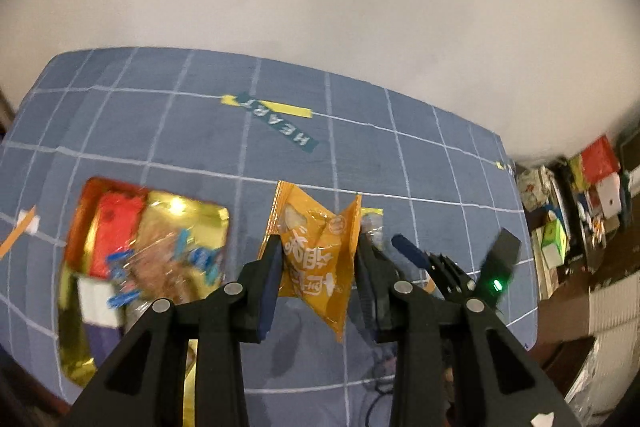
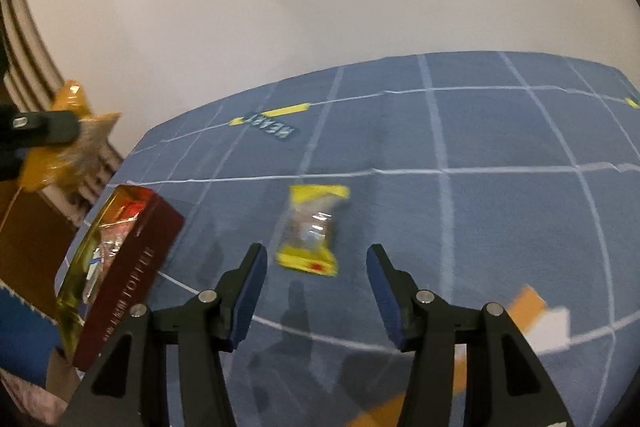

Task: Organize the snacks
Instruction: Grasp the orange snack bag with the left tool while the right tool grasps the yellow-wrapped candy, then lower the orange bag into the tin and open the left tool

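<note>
Your left gripper (image 1: 318, 259) pinches the orange packet (image 1: 316, 251); only the right view shows the yellow packet (image 2: 310, 231) ahead of your right gripper's (image 2: 316, 259) spread fingers.

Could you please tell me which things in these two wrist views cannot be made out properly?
- Box contents, both views: motion blur smears the wrappers, so the kinds and count are unclear.
- Yellow packet, right wrist view: blurred print. In the left wrist view the orange packet, gripped by the left tool, hides most of it.
- Right tool: open, empty.
- Room clutter, left wrist view: too small.
</note>
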`<state>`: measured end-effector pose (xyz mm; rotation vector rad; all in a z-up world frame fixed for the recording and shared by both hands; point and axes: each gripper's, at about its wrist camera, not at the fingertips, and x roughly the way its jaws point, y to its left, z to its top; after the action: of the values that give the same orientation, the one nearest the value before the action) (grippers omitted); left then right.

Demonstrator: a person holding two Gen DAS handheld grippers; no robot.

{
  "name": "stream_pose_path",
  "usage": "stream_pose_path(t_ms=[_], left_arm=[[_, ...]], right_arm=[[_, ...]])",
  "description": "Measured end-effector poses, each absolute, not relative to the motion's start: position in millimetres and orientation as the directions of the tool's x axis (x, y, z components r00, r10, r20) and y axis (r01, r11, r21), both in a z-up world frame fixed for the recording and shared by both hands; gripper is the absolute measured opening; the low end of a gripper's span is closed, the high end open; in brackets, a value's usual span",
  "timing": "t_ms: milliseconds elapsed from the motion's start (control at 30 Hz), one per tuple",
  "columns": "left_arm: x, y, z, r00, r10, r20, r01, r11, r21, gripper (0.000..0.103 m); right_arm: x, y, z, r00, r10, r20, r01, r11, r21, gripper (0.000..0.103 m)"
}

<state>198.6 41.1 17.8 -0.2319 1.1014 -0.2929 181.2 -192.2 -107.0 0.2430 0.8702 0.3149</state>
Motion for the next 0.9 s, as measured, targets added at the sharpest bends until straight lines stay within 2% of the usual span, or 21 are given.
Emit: stream_pose_path(t_ms=[233,267,300,567,900], left_arm=[[169,94,28,0.473,-0.298,-0.829,0.026,0.945,-0.325,0.031],[165,102,29,0.479,-0.29,-0.828,0.01,0.945,-0.326,0.031],[160,111,30,0.482,-0.287,-0.828,-0.005,0.944,-0.331,0.031],[127,162,27,0.492,-0.244,-0.836,-0.078,0.943,-0.322,0.031],[101,174,-8,0.429,-0.231,-0.873,-0.09,0.951,-0.296,0.031]], right_arm=[[213,-166,-124,0.557,0.304,-0.773,-0.136,0.951,0.276,0.052],[214,-163,-124,0.568,0.289,-0.77,-0.141,0.957,0.256,0.046],[216,-158,-126,0.559,0.267,-0.785,-0.145,0.964,0.224,0.024],[178,-161,-110,0.582,0.261,-0.77,-0.175,0.965,0.195,0.024],[118,-196,-104,0.615,0.224,-0.756,-0.103,0.973,0.204,0.024]])
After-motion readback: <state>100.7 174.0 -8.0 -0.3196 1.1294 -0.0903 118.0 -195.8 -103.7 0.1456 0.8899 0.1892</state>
